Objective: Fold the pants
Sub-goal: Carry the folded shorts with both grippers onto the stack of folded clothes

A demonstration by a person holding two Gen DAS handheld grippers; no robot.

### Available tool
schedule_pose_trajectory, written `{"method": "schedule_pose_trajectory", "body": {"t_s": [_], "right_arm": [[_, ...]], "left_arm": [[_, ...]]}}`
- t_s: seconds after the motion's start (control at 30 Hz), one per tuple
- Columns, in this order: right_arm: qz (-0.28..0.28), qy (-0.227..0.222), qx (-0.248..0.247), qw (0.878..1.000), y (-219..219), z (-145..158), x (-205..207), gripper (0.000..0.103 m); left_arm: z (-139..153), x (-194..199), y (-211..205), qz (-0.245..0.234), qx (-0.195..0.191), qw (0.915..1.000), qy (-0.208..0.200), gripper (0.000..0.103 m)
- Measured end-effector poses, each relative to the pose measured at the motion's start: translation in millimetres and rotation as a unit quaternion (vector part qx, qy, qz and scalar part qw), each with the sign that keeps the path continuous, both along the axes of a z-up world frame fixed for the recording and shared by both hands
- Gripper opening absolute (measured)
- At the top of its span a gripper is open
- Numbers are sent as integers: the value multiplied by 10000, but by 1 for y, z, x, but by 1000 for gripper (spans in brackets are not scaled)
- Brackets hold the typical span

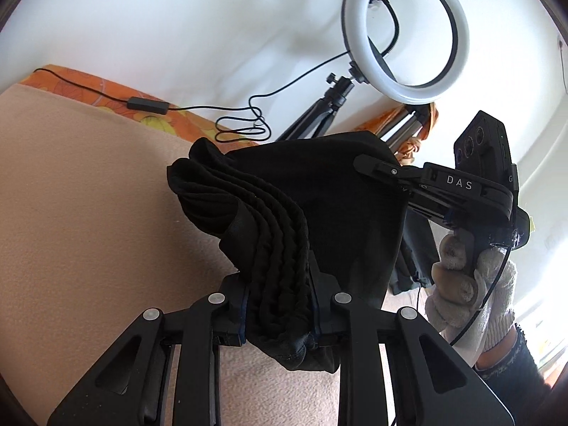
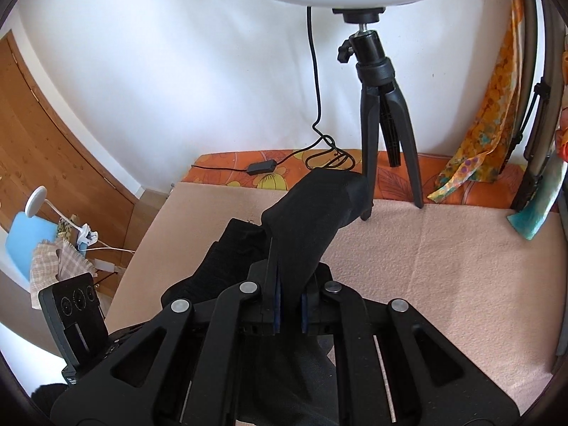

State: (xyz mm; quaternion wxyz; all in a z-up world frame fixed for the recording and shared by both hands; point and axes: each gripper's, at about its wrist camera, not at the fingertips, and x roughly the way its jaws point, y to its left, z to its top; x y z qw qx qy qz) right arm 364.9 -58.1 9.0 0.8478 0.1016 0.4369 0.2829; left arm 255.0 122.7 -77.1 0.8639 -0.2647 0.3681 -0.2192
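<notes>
The black pants [image 1: 319,195] hang in the air above a peach blanket [image 1: 88,213]. My left gripper [image 1: 278,305] is shut on a bunched, ribbed edge of the pants. My right gripper [image 1: 380,170] shows in the left wrist view, held by a gloved hand [image 1: 472,284], and pinches the far edge of the same cloth. In the right wrist view my right gripper [image 2: 289,305] is shut on a fold of the pants [image 2: 312,220], which sticks up past the fingers. The rest of the cloth drops out of sight below.
A ring light [image 1: 404,28] on a small black tripod [image 2: 383,124] stands at the back of the blanket, its cable [image 1: 241,120] lying on an orange flowered sheet [image 2: 269,174]. White wall behind. A wooden door [image 2: 46,149] and the left gripper's body [image 2: 74,319] are at left.
</notes>
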Motion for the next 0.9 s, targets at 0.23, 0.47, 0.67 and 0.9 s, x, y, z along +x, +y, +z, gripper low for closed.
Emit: {"method": "schedule_pose_trajectory", "body": {"t_s": [0.23, 0.47, 0.67, 0.9], "right_arm": [[-200, -155, -74, 9997, -61, 24, -21, 8], [-515, -321, -218, 9979, -132, 47, -32, 8], [-753, -417, -535, 9949, -199, 63, -30, 8], [-1144, -589, -880, 9878, -283, 82, -20, 8]], "left_arm": [[17, -1, -53, -425, -129, 9989, -125, 22], [36, 3, -117, -820, -139, 9958, -387, 22], [45, 17, -186, -1160, -194, 9915, -561, 22], [57, 37, -267, -1507, -295, 9846, -831, 22]]}}
